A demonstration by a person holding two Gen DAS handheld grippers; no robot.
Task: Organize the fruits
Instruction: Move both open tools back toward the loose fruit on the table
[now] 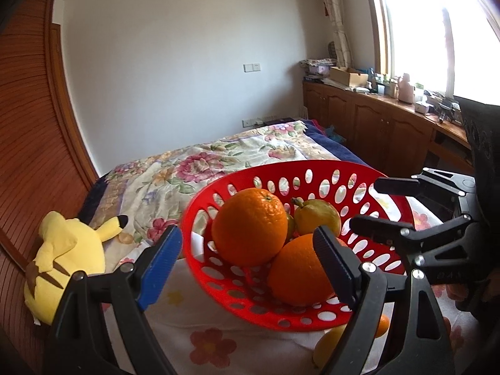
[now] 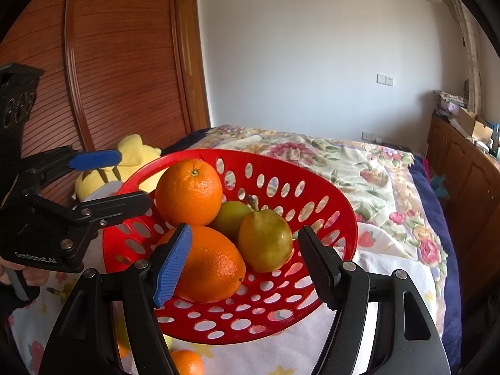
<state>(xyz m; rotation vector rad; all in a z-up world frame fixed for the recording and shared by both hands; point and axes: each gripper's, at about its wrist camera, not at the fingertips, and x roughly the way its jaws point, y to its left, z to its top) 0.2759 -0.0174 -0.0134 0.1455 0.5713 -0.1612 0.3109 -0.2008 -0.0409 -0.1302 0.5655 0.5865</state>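
A red perforated basket (image 1: 328, 320) (image 2: 315, 184) sits on the flowered cloth. It holds two oranges (image 1: 250, 228) (image 2: 189, 192), the lower one (image 1: 298, 273) (image 2: 212, 265) in front, and two yellow-green pears (image 1: 318, 215) (image 2: 265, 240). My left gripper (image 1: 250, 262) is open, its fingers either side of the basket's near left wall; it also shows in the right wrist view (image 2: 109, 181). My right gripper (image 2: 245, 265) is open just before the basket's near rim; it shows in the left wrist view (image 1: 384, 206). A small orange (image 2: 187, 362) (image 1: 382, 326) and a yellow fruit (image 1: 328, 348) lie outside, below the basket.
A yellow plush toy (image 1: 65, 256) (image 2: 125, 165) lies left of the basket against the wooden wardrobe (image 1: 28, 125). The bed with a floral quilt (image 1: 218, 159) stretches behind. A wooden cabinet (image 1: 390, 125) with clutter runs under the window on the right.
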